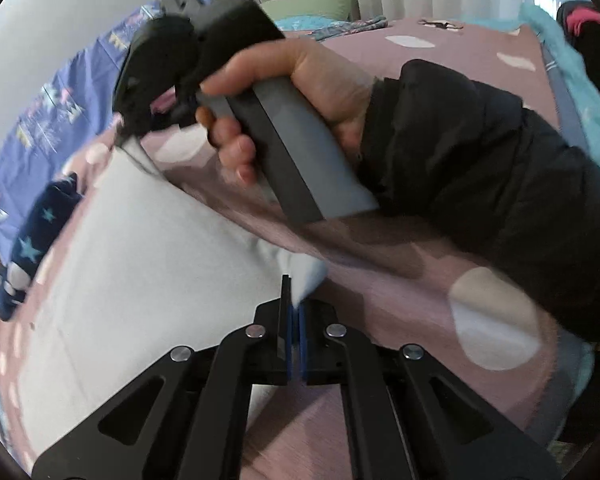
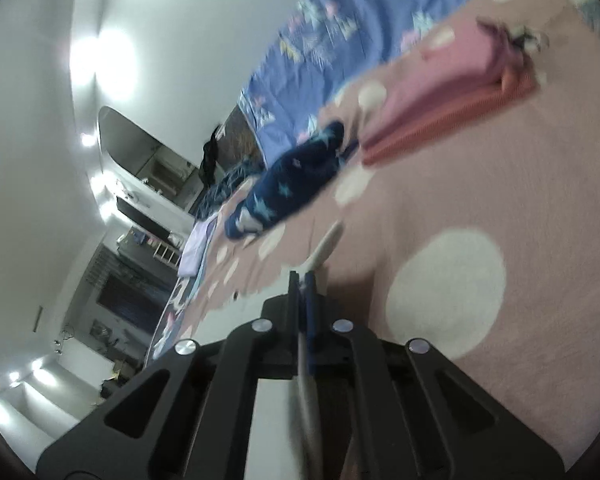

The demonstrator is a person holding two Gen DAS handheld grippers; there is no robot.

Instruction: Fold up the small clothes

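Note:
A white garment (image 1: 120, 264) lies spread on the pink dotted bedspread (image 1: 380, 288). My left gripper (image 1: 296, 304) is shut on its near corner, with a tuft of white fabric sticking out past the pads. A hand (image 1: 300, 92) in a dark sleeve holds my right gripper (image 1: 126, 136), whose tips pinch the far corner of the same garment. In the right wrist view, the right gripper (image 2: 302, 280) is shut on a thin white fold of the garment (image 2: 324, 248) that runs back between its fingers.
A navy garment with pale stars (image 1: 32, 240) (image 2: 292, 184) lies beside the white one. A folded pink piece sits on a folded orange one (image 2: 440, 120) farther along the bed. A blue patterned sheet (image 2: 360, 20) borders the bedspread by the wall.

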